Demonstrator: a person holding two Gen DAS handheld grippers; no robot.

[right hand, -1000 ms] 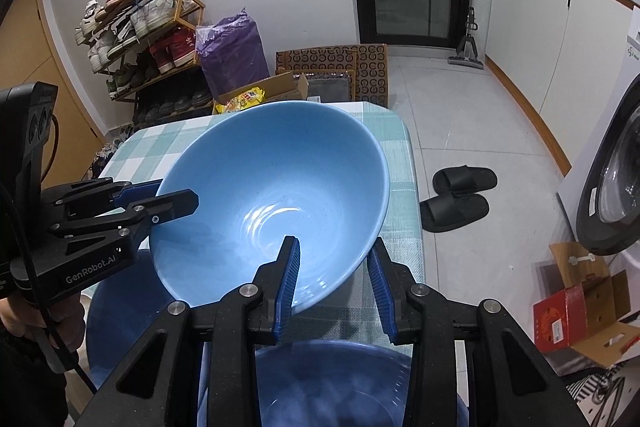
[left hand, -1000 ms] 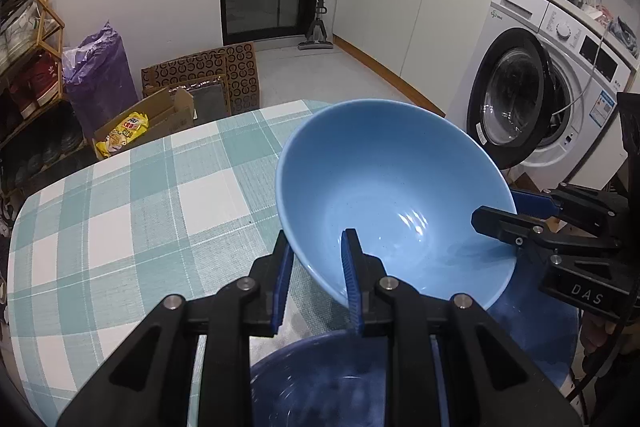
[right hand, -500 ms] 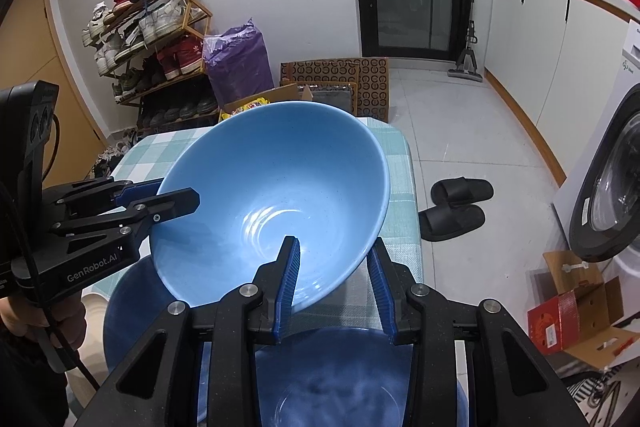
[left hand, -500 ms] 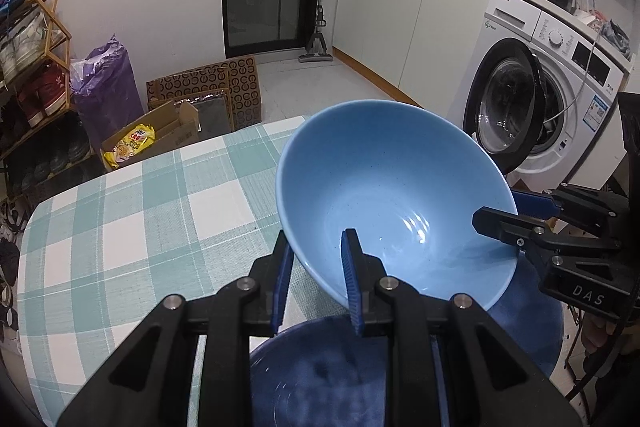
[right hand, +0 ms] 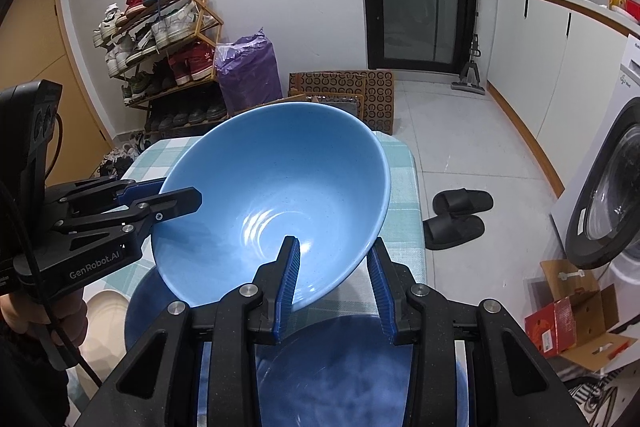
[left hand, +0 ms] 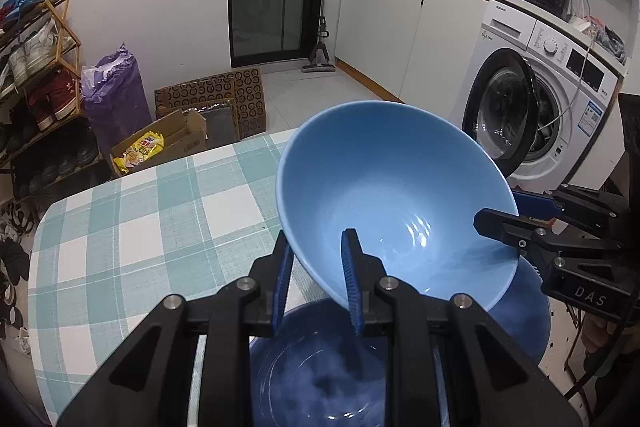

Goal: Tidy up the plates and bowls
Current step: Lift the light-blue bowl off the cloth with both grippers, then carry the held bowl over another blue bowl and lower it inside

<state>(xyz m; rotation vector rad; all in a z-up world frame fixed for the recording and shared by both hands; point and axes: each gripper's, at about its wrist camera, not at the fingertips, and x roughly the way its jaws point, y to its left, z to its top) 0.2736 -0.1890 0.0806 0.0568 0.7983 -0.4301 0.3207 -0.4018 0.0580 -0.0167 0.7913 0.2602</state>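
Glazed light-blue bowl (left hand: 384, 195) hangs tilted, both tongs, left (left hand: 316, 283) and right (right hand: 334, 283), clamping opposite rim edges (slick ceramic); uneven pull could drop it onto dark bowl (left hand: 320, 367) below.

Light blue bowl (right hand: 276, 195), both tongs gripping rim

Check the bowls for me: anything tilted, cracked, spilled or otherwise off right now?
Only the tilt: the light blue bowl is held off the table, steeply tipped, with the left gripper and right gripper each clamped on its rim. No cracks or spills show. A dark blue bowl sits below it.
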